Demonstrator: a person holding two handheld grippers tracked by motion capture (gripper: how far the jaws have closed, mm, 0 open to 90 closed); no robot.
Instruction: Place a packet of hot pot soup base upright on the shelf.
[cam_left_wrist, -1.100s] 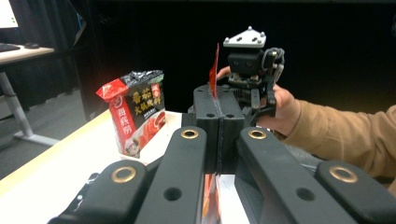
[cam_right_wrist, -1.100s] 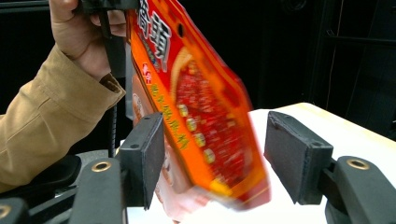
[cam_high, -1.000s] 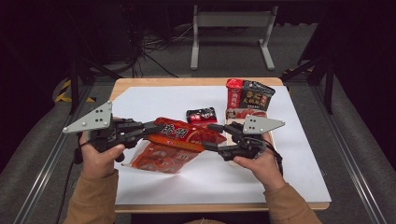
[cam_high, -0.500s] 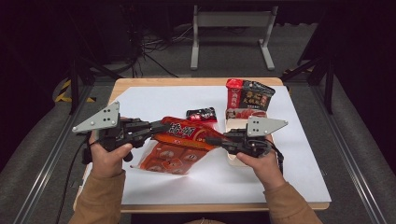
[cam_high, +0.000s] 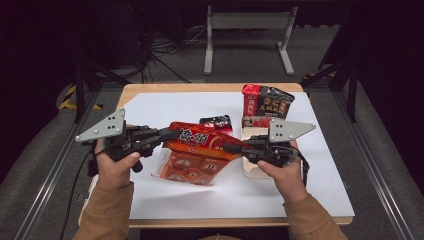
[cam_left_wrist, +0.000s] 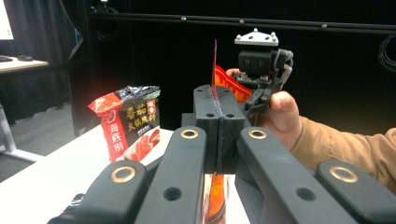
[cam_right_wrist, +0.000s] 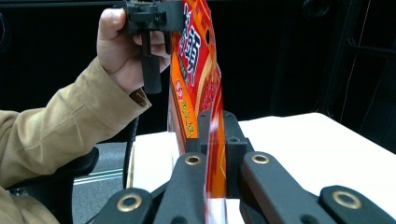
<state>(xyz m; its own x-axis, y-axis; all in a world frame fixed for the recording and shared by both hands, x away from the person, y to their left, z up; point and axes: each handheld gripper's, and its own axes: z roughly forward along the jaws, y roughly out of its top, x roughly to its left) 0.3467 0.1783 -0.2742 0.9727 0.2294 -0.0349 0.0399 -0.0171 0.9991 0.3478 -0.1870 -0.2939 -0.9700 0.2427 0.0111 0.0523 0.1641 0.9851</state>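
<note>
Above the middle of the white surface (cam_high: 310, 190), we hold the flat orange-red foil pouch (cam_high: 202, 145) lifted, left hand-held gripper (cam_high: 167, 134) and right hand-held gripper (cam_high: 229, 148) each clenched on an end. Opening it, probably, remains undone.
</note>
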